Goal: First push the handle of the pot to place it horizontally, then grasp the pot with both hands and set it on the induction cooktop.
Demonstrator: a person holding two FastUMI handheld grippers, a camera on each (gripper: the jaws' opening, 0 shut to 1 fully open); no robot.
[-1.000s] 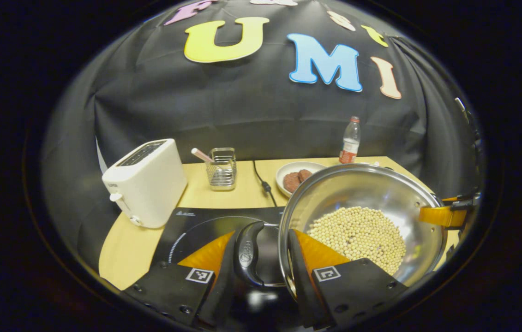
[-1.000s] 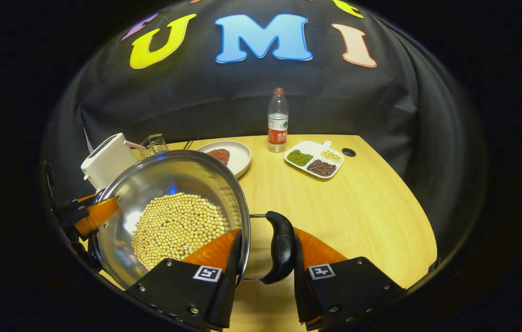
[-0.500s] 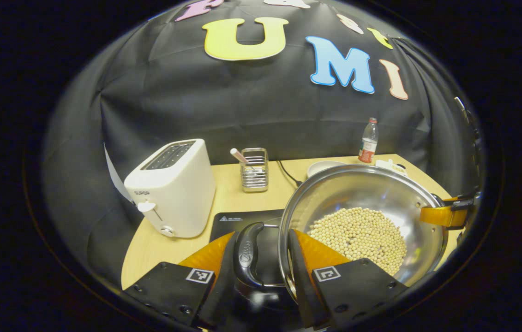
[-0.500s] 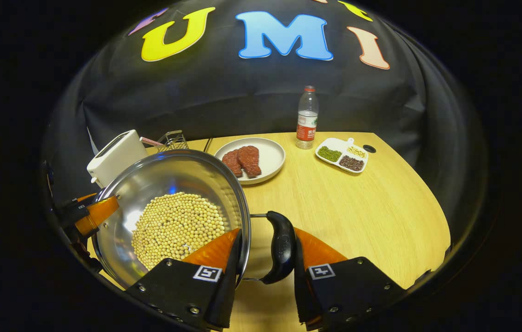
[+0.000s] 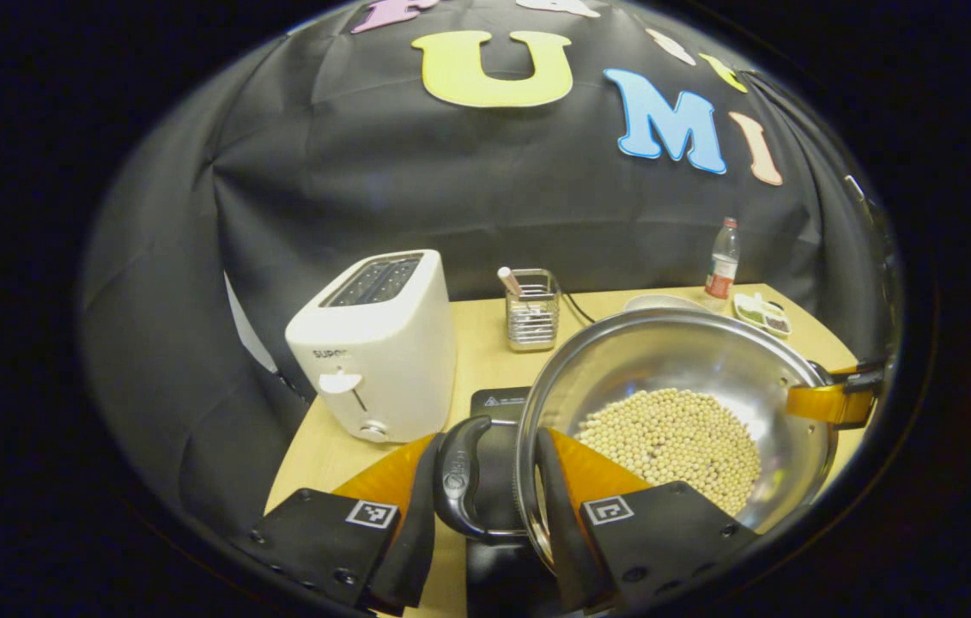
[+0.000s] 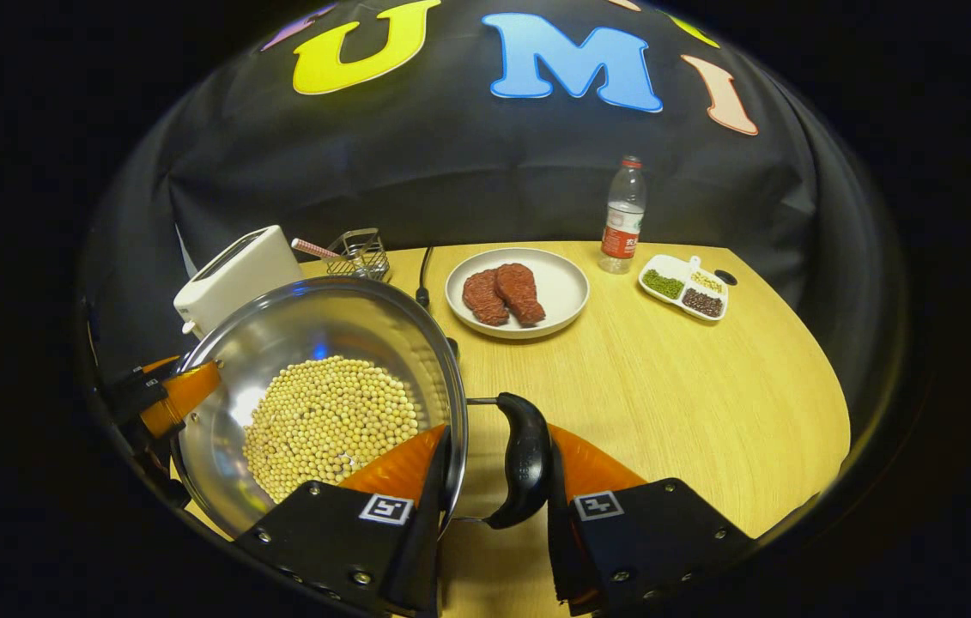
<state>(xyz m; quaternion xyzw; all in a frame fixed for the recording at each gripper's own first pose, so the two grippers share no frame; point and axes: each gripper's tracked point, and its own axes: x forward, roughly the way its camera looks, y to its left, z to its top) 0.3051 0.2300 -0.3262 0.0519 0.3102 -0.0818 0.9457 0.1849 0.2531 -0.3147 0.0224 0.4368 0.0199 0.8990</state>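
Steel pot (image 5: 708, 360), round and shiny, with a bright reflective inner wall and a thin rolled rim; its bottom is covered by a layer of pale beans (image 5: 665, 438). A black loop handle (image 5: 455, 476) stands out from the rim on a wire bracket on one side, and a matching handle (image 6: 524, 459) on the other.

In the left gripper view the left gripper (image 5: 485, 515) straddles the near side of the pot: one finger lies outside the black handle, the other inside the rim against the wall, so handle and rim sit between the two. Both fingers appear to press on this edge. In the right gripper view the right gripper (image 6: 494, 515) holds the far side in the same manner, one finger inside the rim, the other outside its handle.

The pot is over the left part of the wooden table (image 6: 665, 403). A dark cooktop (image 5: 498, 402) shows beneath its near edge, just in front of the toaster (image 5: 378, 343); whether the pot rests on it or is held above it cannot be told.

Containers: a wire holder (image 5: 532, 309) with a pink-tipped stick; a white plate (image 6: 567, 292) bearing two reddish meat pieces (image 6: 502, 293); a divided dish (image 6: 684, 287) with green, dark and pale grains in separate compartments; a clear bottle (image 6: 622, 215) with a red label, upright near the wall.
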